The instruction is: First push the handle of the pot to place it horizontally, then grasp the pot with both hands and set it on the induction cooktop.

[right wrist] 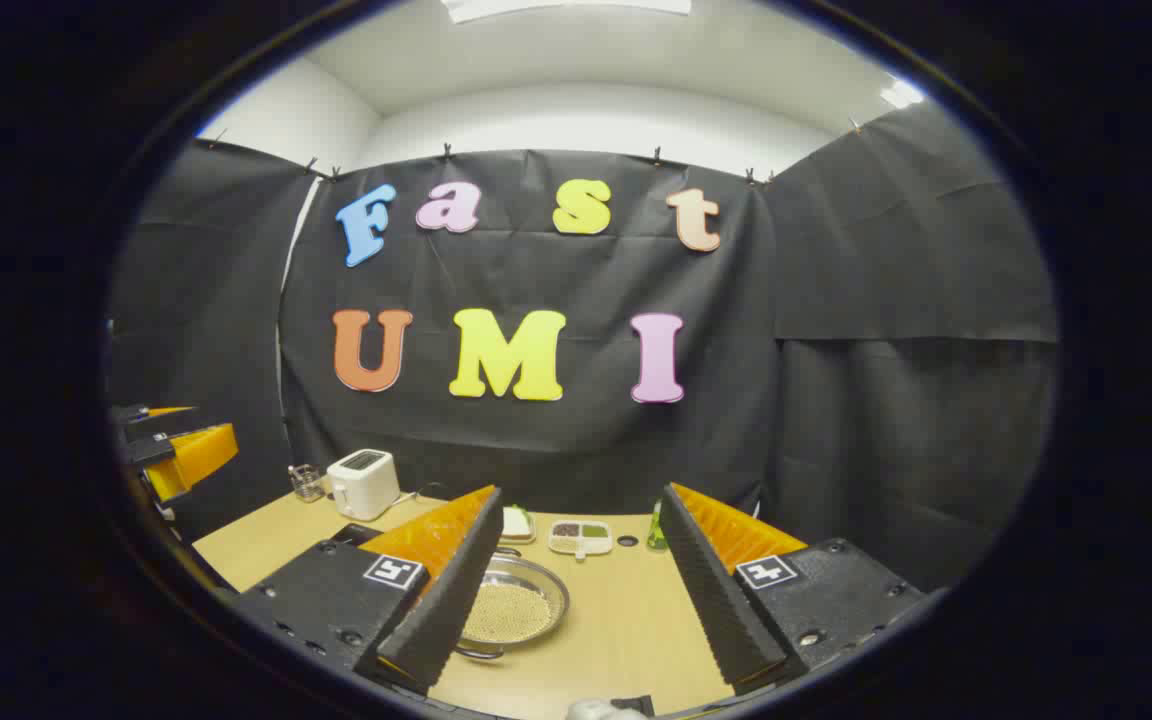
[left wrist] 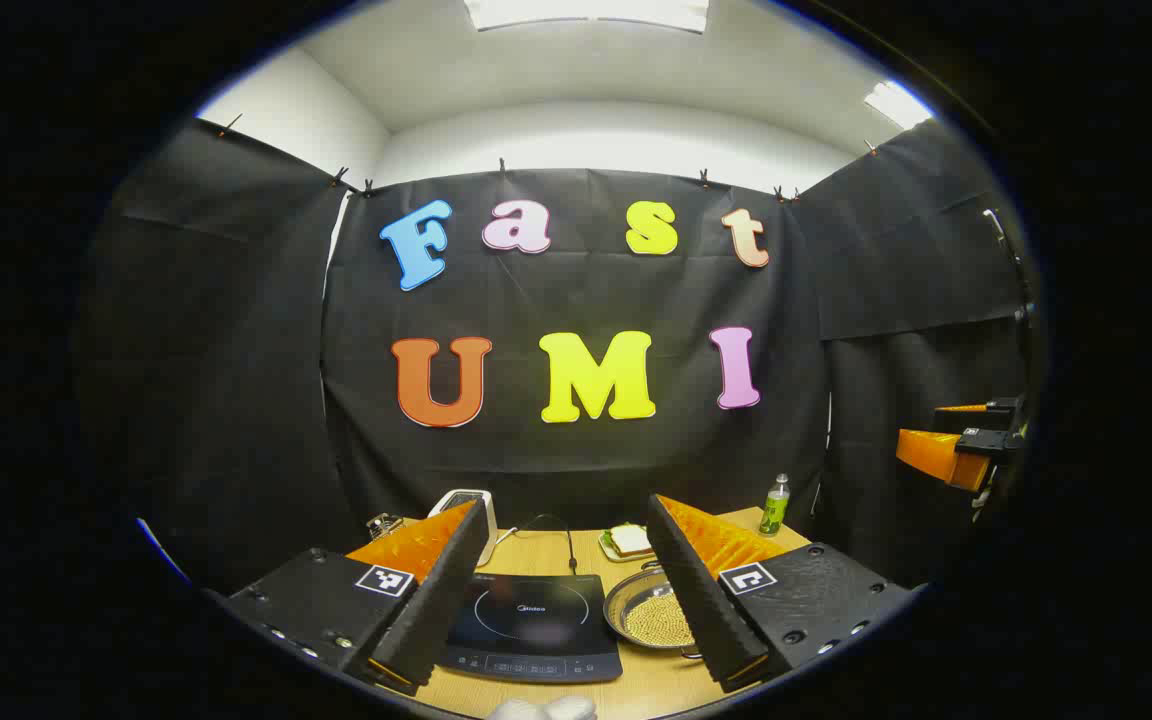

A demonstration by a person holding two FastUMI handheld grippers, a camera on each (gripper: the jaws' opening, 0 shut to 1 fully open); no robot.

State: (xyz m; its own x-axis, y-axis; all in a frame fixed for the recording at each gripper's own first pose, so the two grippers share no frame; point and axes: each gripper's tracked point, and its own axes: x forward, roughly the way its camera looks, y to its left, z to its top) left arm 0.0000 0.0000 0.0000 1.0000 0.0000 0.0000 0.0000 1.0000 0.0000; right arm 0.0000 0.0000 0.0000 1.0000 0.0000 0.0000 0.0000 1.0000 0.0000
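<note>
- Looks like nothing's started yet. Both tools are held up high over the desk (right wrist: 626, 630), nowhere near the pot (right wrist: 514, 606), so I'd say we're at the very first step, the handle push.
- Left hand-held gripper (left wrist: 566, 590) has its fingers spread wide with nothing between them. Right hand-held gripper (right wrist: 576, 590) is the same, wide apart and empty.
- The pot is a shallow metal one sitting on the wood, with what looks like small yellowish grains inside. In the left gripper view it's just beside the cooktop (left wrist: 534, 625), on its right, maybe touching at the edge but I can't tell.
- There's a small loop handle at the near rim in the right gripper view, partly hidden behind a finger. How it's turned I honestly can't make out, so which way it needs nudging is a guess.
- Next move, I reckon: one tool drops down to the near rim and pushes that handle sideways. After that, both go to opposite sides of the rim for the lift. Short hop over to the glass top.
- Stuff around: white toaster (right wrist: 363, 483) and a glass jar (right wrist: 307, 482) at the back left, a sandwich on a plate (left wrist: 626, 543), a divided snack dish (right wrist: 580, 536), and a green bottle (left wrist: 774, 506).
- All of that sits behind the pot, so the path looks open. The loose grains could spill if the lift tilts.
</note>
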